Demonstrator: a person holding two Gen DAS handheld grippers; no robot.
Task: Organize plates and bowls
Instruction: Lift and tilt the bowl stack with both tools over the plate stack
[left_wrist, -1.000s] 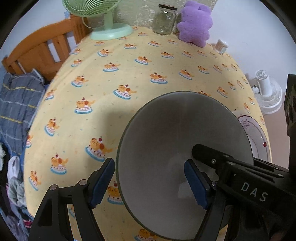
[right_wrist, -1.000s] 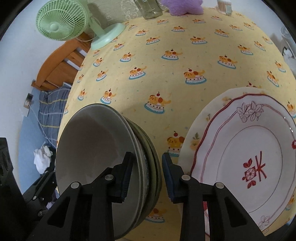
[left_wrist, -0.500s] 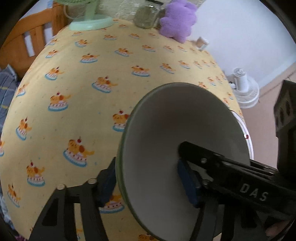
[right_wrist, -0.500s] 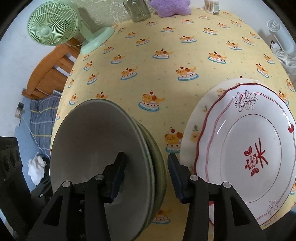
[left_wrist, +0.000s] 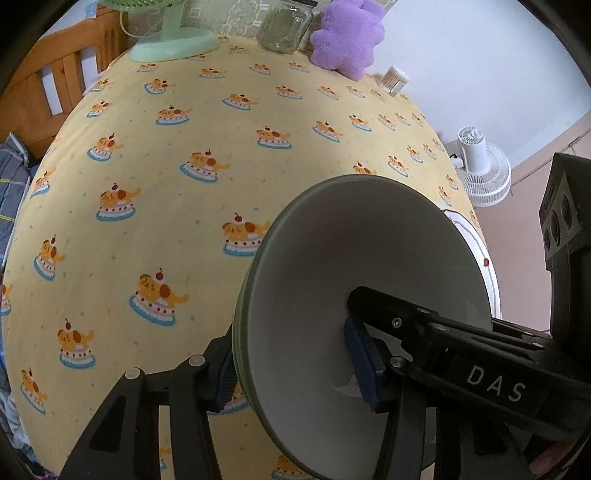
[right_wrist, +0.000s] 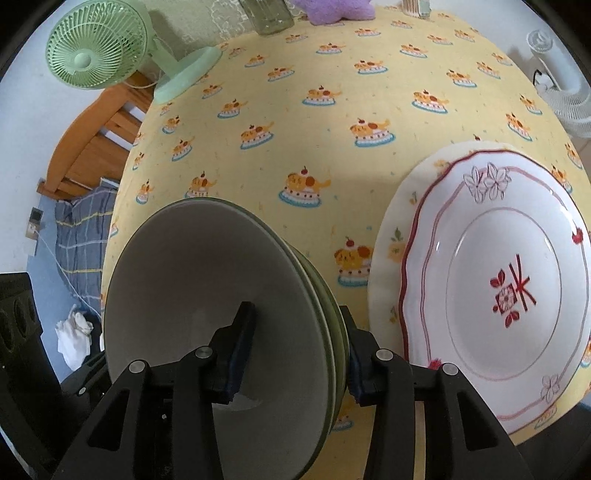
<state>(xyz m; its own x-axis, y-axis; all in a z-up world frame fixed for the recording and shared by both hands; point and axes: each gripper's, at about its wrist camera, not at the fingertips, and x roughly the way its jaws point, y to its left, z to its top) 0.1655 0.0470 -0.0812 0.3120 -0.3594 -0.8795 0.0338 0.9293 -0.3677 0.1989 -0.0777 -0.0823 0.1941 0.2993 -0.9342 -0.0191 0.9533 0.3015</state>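
left gripper: clamped on bowl stack left rim
right gripper: clamped on its right rim
plates: right of stack, nearer right gripper

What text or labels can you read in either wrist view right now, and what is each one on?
"DAS": white letters on the black finger arm of the left gripper, which reaches into the stacked bowls.
The red mark in the middle of the white plate is a flower-like motif, not readable text.
Nothing else legible in either view.
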